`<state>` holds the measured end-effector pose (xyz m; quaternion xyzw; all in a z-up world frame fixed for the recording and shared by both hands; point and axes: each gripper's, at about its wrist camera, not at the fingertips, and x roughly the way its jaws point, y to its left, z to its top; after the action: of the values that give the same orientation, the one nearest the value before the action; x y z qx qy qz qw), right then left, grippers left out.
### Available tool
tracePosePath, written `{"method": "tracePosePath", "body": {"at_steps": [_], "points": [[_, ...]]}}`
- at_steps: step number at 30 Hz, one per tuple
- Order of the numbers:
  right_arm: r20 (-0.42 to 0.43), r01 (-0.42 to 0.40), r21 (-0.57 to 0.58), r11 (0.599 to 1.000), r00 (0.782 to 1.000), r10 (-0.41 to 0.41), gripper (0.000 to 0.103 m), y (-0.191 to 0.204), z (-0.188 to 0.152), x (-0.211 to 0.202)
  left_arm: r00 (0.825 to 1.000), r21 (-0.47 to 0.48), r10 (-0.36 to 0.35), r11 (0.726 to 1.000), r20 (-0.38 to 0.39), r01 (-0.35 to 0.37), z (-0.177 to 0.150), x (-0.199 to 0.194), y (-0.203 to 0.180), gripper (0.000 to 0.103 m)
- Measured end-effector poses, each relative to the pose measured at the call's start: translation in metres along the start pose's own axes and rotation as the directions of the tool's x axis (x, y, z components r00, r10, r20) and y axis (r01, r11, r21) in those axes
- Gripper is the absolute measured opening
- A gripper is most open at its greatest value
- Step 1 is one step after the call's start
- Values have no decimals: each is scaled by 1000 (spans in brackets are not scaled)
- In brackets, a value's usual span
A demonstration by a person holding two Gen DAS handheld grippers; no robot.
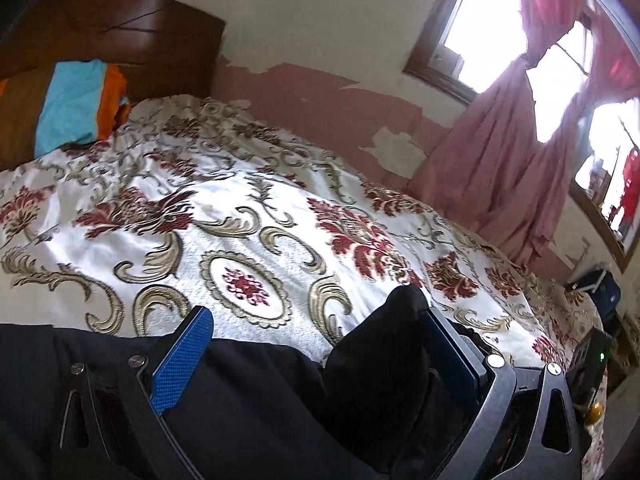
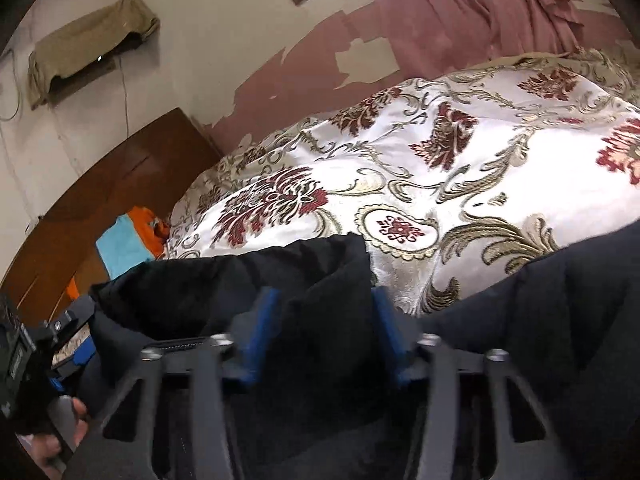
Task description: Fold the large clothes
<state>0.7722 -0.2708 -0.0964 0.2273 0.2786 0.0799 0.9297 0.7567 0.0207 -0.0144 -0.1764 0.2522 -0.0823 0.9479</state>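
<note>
A large black garment (image 1: 260, 392) lies at the near edge of the bed, on the floral bedspread (image 1: 256, 208). My left gripper (image 1: 316, 320) has its blue-padded fingers wide apart, with a raised fold of the black cloth resting against the right finger (image 1: 452, 352); the left finger (image 1: 184, 356) is bare. In the right wrist view my right gripper (image 2: 324, 300) has a bunched fold of the black garment (image 2: 320, 280) between its blue fingers, which stand fairly close around it. The left gripper's body (image 2: 36, 356) shows at the lower left there.
A wooden headboard (image 1: 112, 36) with a blue and orange pillow (image 1: 76, 104) stands at the head of the bed. Pink curtains (image 1: 520, 152) and windows are on the far wall. A covered wall unit (image 2: 88, 44) hangs above the headboard.
</note>
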Motion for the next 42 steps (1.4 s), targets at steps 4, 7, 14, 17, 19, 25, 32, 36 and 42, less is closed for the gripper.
{"method": "tracePosePath", "body": {"at_steps": [4,7,14,17,19,25,32,36,42], "points": [[28,5,-19,1000,1000,-5,26,4,-4,-6,995,-3,-93,996,32,93,-5,-5,4,69],[65,-8,-12,1000,998,9,21,4,-8,-19,983,-50,-181,982,11,182,-8,-1,13,17],[144,-75,52,996,987,67,14,-1,-25,-73,969,-65,-238,968,68,242,-25,-36,19,7],[154,-86,78,993,985,73,13,-3,-37,-99,963,-44,-259,964,81,263,-33,-61,19,7],[146,-87,105,991,987,71,12,-7,-46,-113,964,-12,-261,965,48,262,-39,-75,16,7],[104,-68,189,980,993,49,11,-21,-76,-139,977,101,-204,972,-67,210,-65,-102,9,6],[105,-29,181,983,994,10,11,-20,-99,-158,974,148,-132,976,-184,161,-92,-106,11,6],[127,36,162,986,990,-57,11,-13,-93,-183,976,189,-87,974,-202,126,-98,-106,6,6],[111,166,-60,984,981,-158,12,40,-31,-177,977,194,-95,972,-191,132,-102,-107,7,6]]}}
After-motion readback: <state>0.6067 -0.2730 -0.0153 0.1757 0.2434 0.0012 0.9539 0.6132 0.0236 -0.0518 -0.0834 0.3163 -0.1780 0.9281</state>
